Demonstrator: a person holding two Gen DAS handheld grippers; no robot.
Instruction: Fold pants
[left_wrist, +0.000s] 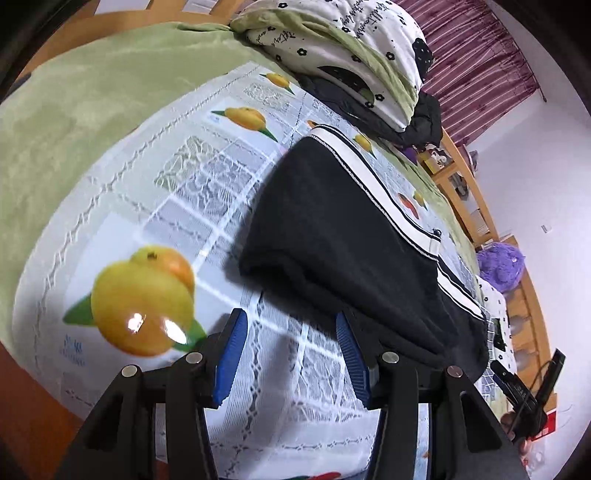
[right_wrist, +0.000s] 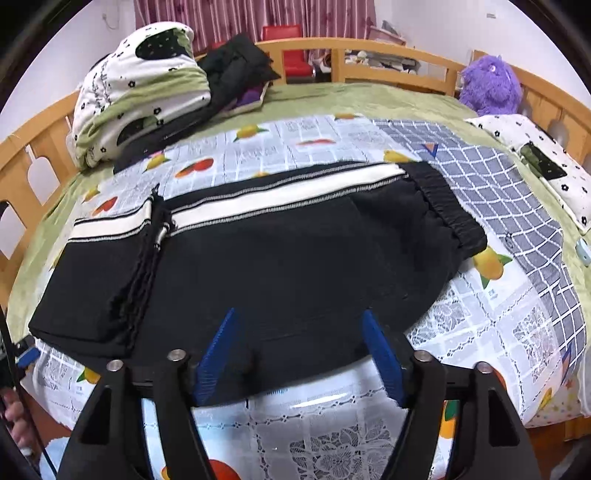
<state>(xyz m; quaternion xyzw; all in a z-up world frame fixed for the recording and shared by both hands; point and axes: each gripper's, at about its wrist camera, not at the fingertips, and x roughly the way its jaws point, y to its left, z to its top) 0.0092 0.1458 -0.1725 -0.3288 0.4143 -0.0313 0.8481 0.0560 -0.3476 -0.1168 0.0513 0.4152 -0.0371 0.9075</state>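
Broadly, a wood-railed bed (right_wrist: 373, 59) with a green blanket (left_wrist: 81, 110) fills both views, and a fruit-printed plastic cloth (right_wrist: 332, 421) spread over it serves as a smooth work area, likely so fabric slides and lies flat. Black pants (right_wrist: 258, 258) with a white side stripe lie near the middle of that cloth, already doubled over: one layer overlaps another near the drawstring, and the elastic waistband sits toward the right in the right wrist view. Bundled bedding (right_wrist: 140, 92) and a dark jacket (right_wrist: 236, 62) are pushed to the far side, apparently to free up room. A purple plush toy (right_wrist: 487, 85) sits by the headboard rail.

At the near edge of the pants, the right claw (right_wrist: 301, 354) hangs with its blue pads spread wide and nothing between them, seemingly placed to take hold of the hem for another fold. Off the left end of the pants, the left claw (left_wrist: 290, 354) is equally wide and empty over bare cloth, just beside the folded edge.
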